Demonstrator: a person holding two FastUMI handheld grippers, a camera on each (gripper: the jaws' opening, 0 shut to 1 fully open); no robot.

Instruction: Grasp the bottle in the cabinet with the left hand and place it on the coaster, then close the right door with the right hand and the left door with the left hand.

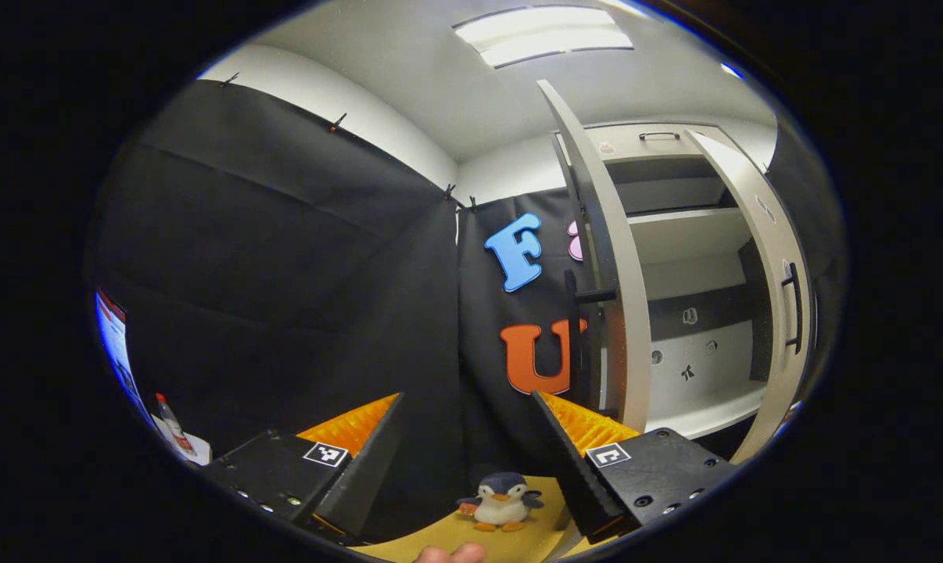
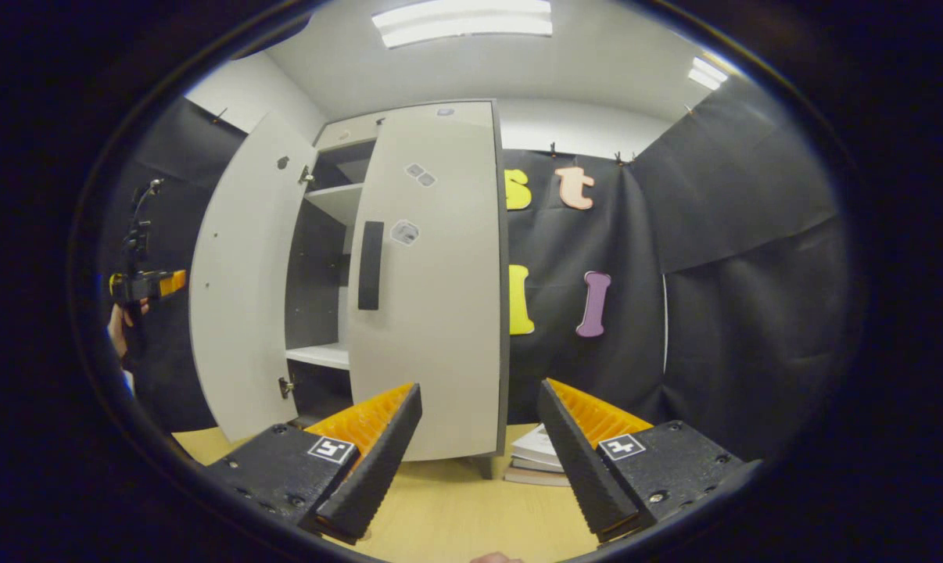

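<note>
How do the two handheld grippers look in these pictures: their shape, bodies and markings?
The left gripper has two wedge-shaped fingers with ridged inner pads, mounted on black blocks with screws. Each block carries a small square black-and-white marker. The right gripper is built the same way, with its own square markers.

The light wooden table (image 2: 448, 508) carries the pale cabinet (image 2: 432, 297), with a short stack of books (image 2: 538, 457) lying just right of the cabinet's base and, in the left gripper view, a toy penguin (image 1: 501, 500) standing left of it.
</note>
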